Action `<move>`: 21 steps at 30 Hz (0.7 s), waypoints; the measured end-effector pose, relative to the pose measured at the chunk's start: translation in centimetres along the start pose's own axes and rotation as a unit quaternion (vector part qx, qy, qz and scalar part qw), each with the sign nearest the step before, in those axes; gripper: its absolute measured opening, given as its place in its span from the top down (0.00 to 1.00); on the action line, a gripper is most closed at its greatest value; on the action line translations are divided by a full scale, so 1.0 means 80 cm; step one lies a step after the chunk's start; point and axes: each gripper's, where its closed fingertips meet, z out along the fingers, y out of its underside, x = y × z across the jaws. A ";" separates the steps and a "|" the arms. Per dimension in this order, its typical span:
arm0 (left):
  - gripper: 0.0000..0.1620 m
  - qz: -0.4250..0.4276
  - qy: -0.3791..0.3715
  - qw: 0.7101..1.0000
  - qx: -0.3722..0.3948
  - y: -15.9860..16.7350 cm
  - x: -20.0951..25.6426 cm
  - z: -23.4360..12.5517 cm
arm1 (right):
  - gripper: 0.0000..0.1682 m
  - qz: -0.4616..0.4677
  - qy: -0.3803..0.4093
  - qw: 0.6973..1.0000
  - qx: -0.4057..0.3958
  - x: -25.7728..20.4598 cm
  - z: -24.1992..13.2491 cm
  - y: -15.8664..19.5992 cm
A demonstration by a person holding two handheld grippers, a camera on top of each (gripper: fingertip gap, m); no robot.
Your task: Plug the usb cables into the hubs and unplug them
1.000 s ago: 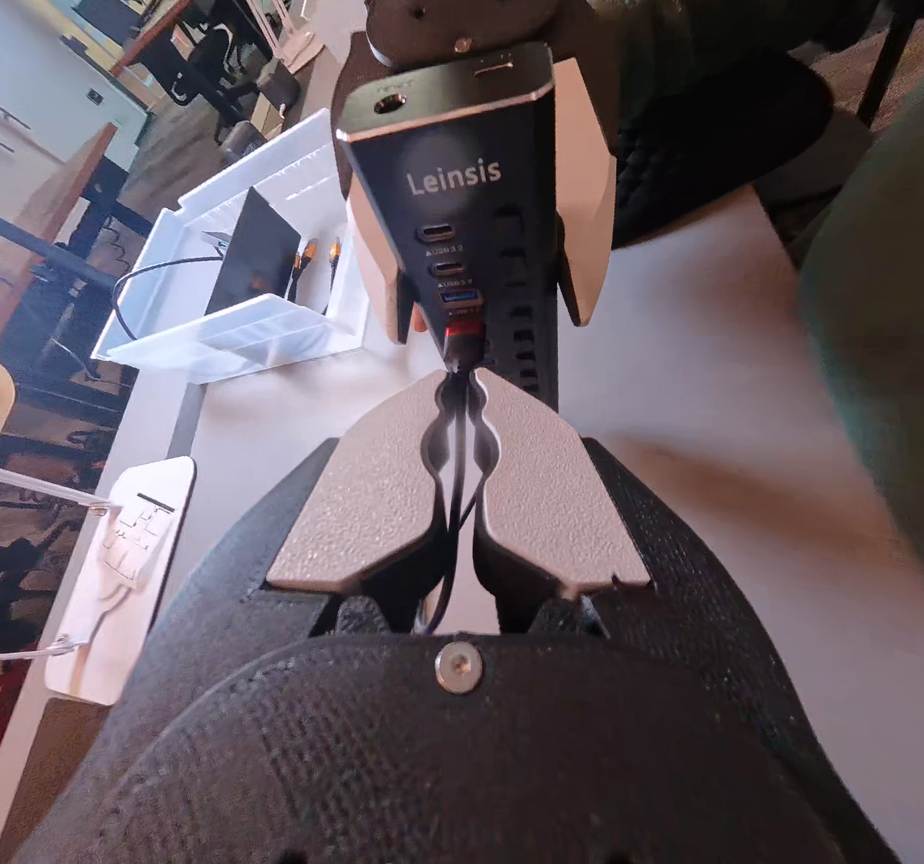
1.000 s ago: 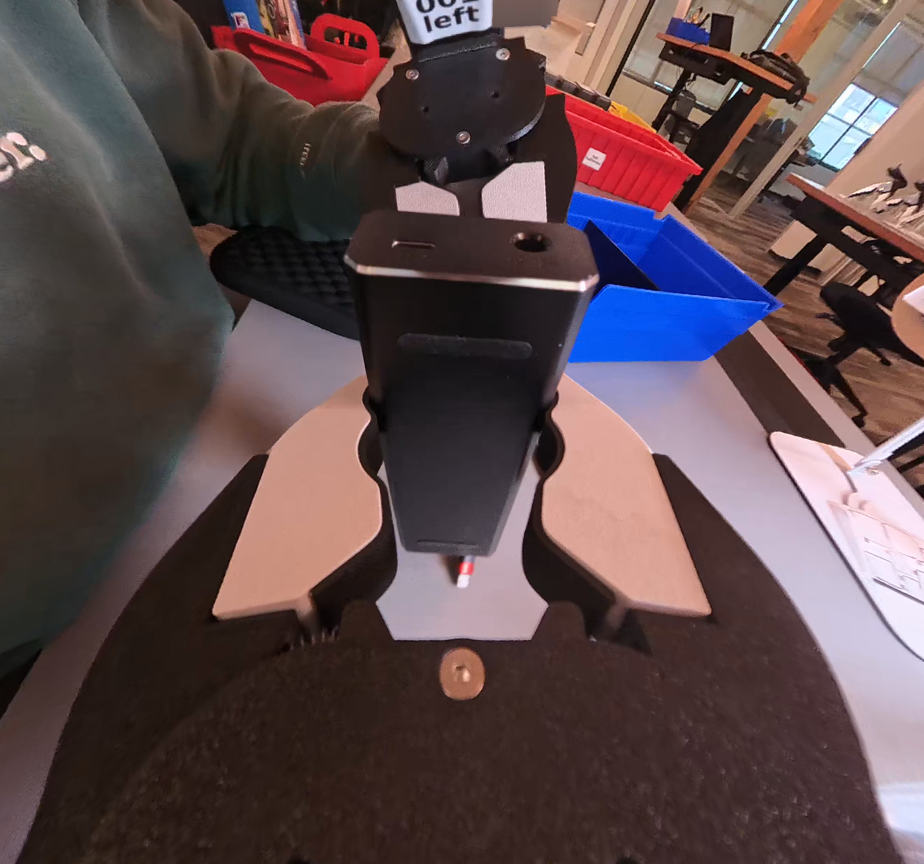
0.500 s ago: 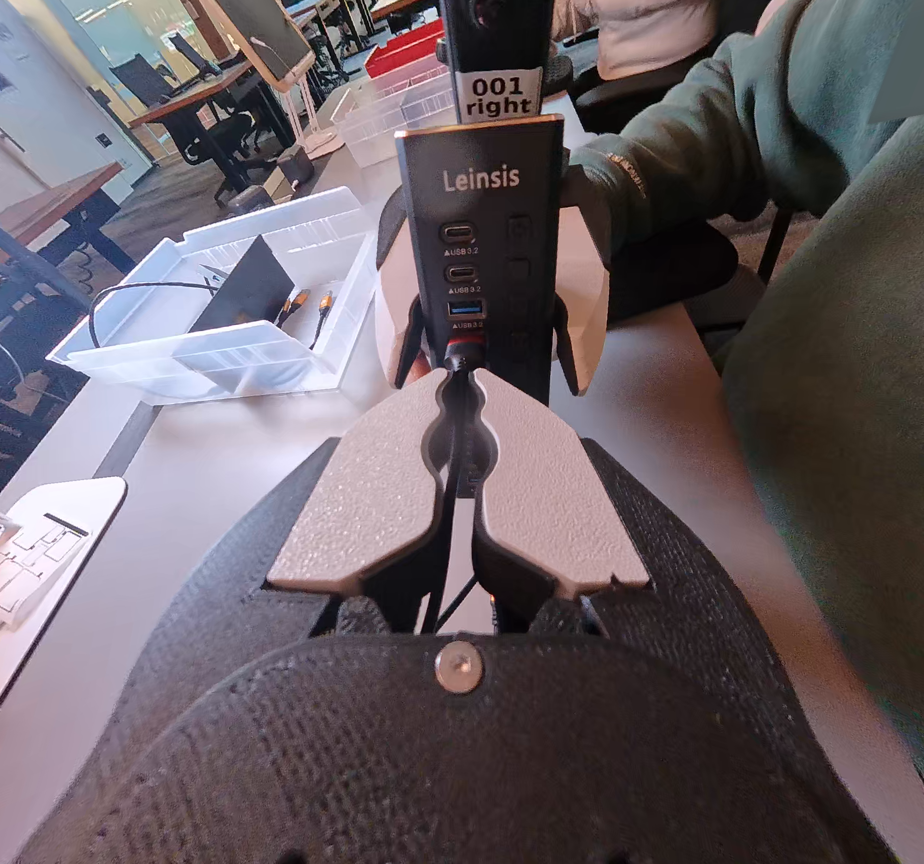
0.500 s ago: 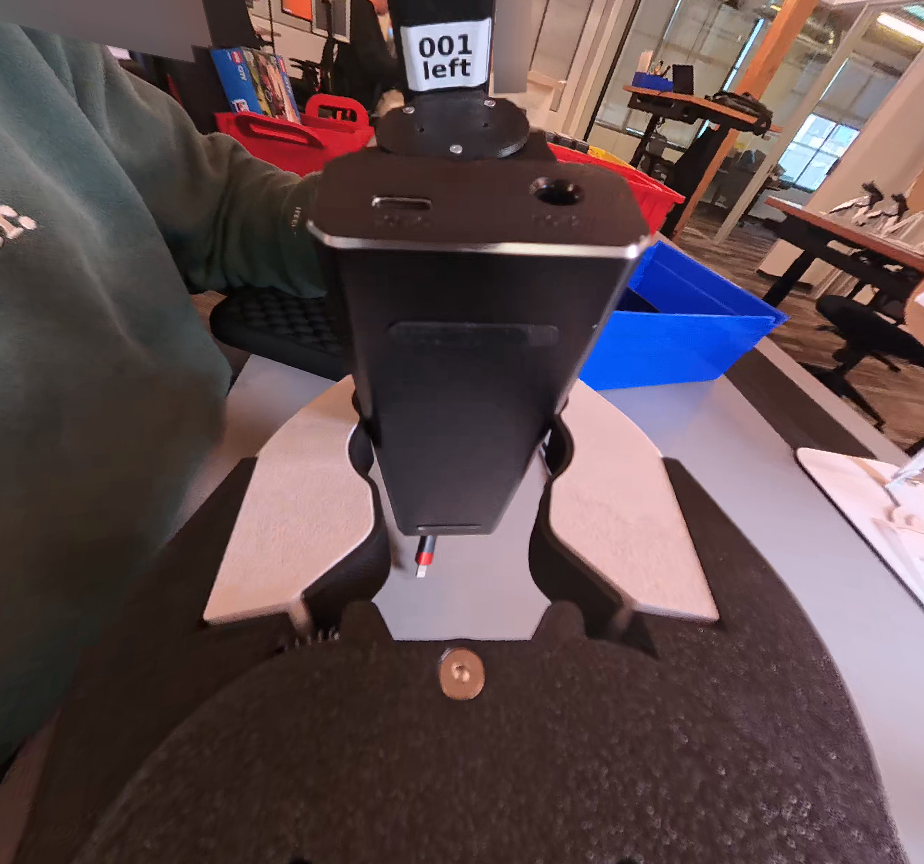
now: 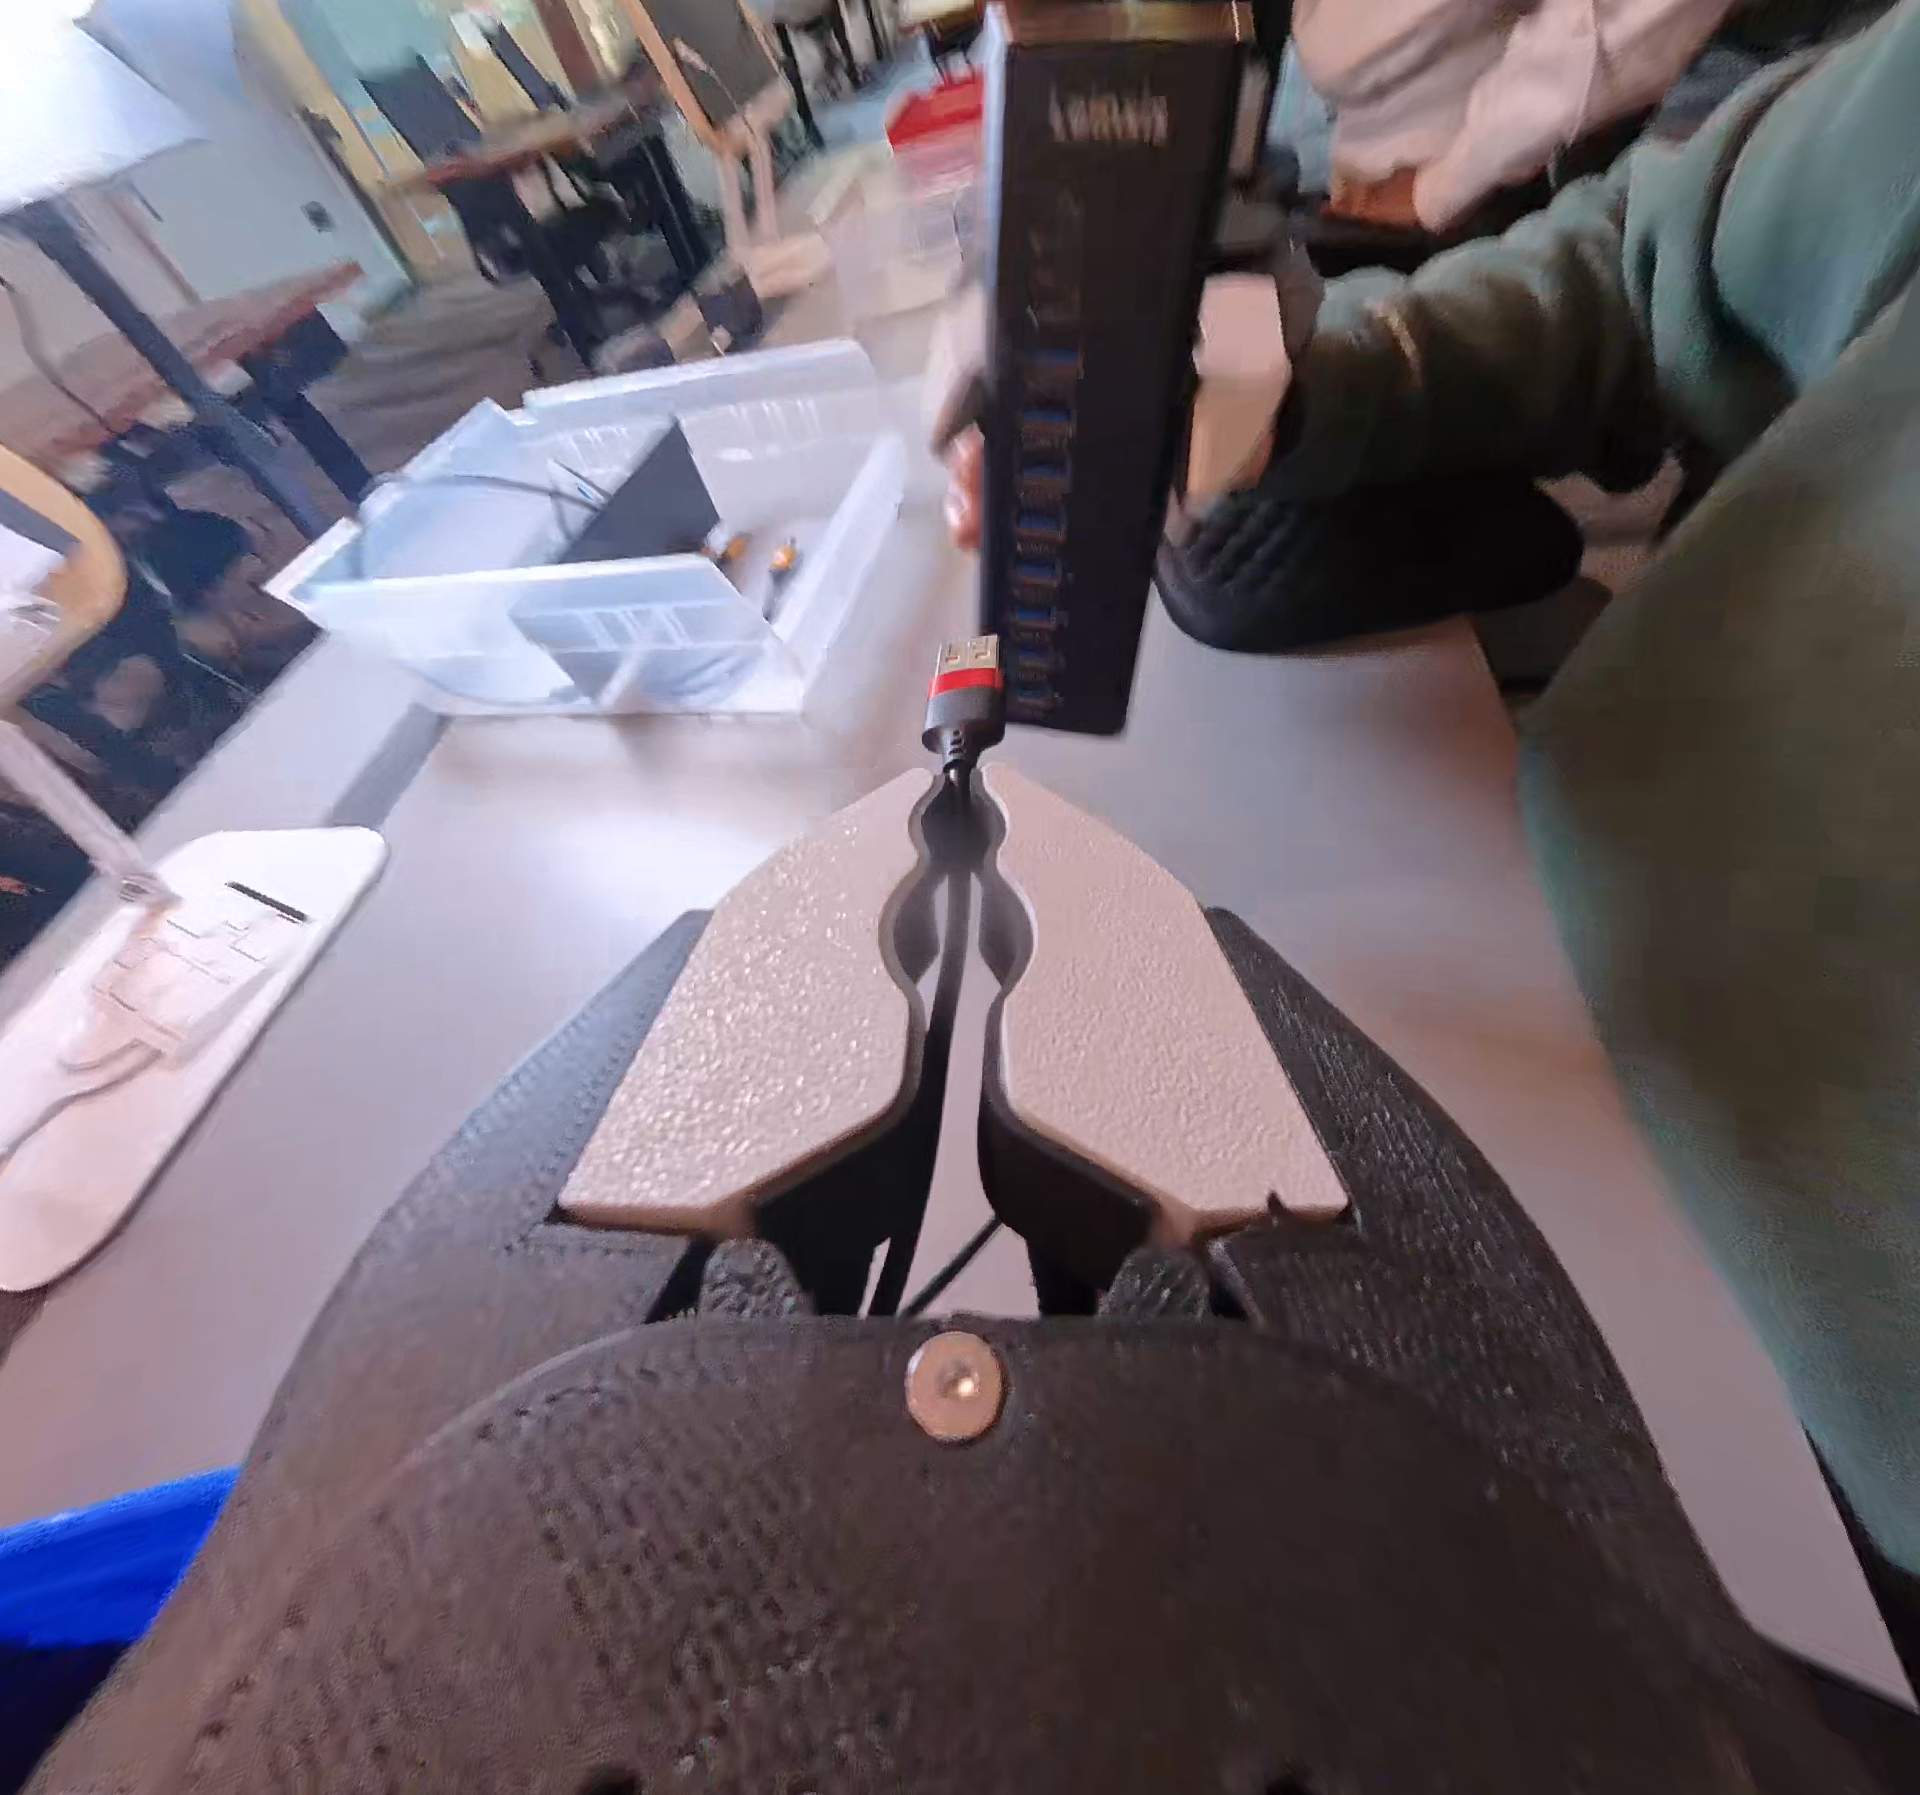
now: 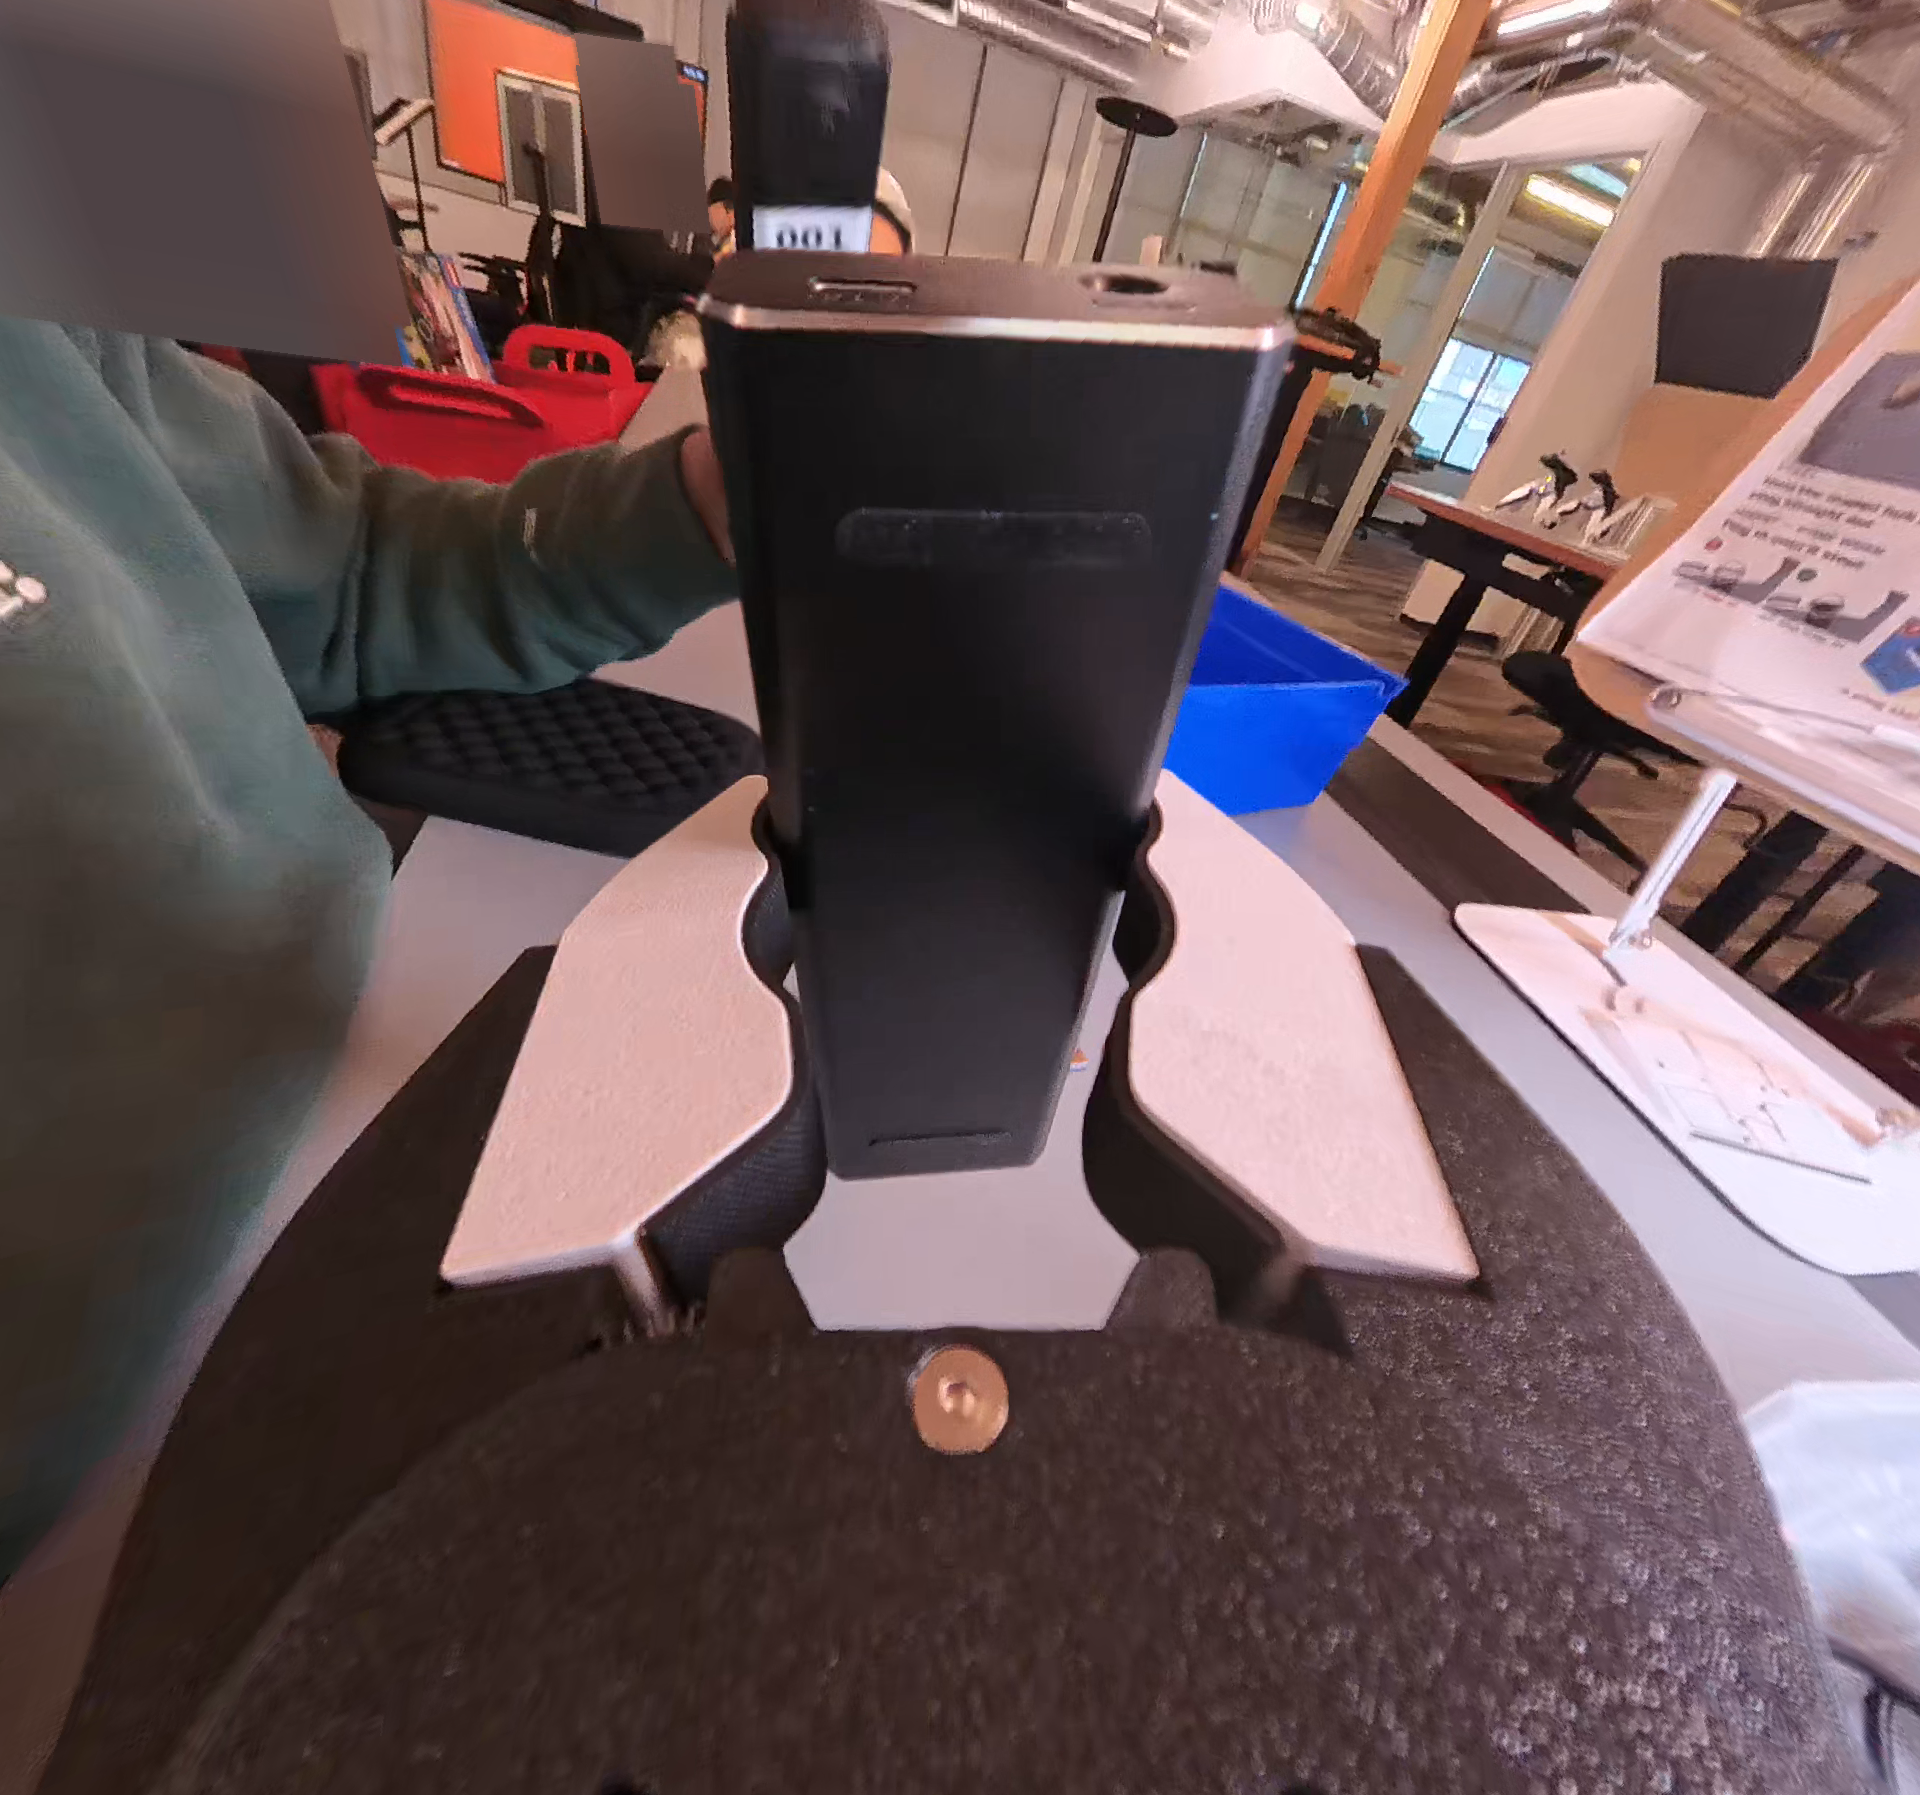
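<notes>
1. The USB plug (image 5: pixel 964 683), seated in the hub's low port half a second ago, is now out and apart from the black hub (image 5: pixel 1091 374); I'd judge this unplug done.
2. The left gripper (image 5: pixel 961 789) is clenched on the cable just behind the red-banded plug.
3. The right gripper (image 6: pixel 956 841) clamps the upright hub (image 6: pixel 977 706) by its sides, lifted off the grey table (image 5: pixel 1299 862).
4. Far left, a clear tray (image 5: pixel 436 592) holds a dark slab and orange-tipped cables (image 5: pixel 779 556).
5. A blue bin (image 6: pixel 1278 727) sits behind the hub; its contents are hidden.
</notes>
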 end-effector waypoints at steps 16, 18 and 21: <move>0.44 -0.026 0.062 0.998 0.002 0.018 0.062 0.128 | 0.63 0.060 -0.049 0.992 0.099 -0.021 0.020 -0.035; 0.56 -0.026 0.072 0.997 0.020 0.008 0.067 0.138 | 0.63 0.057 -0.062 0.991 0.099 -0.031 0.026 -0.032; 0.56 0.008 0.068 0.998 -0.019 0.020 0.065 0.142 | 0.63 0.030 -0.059 0.995 0.079 -0.034 0.028 -0.025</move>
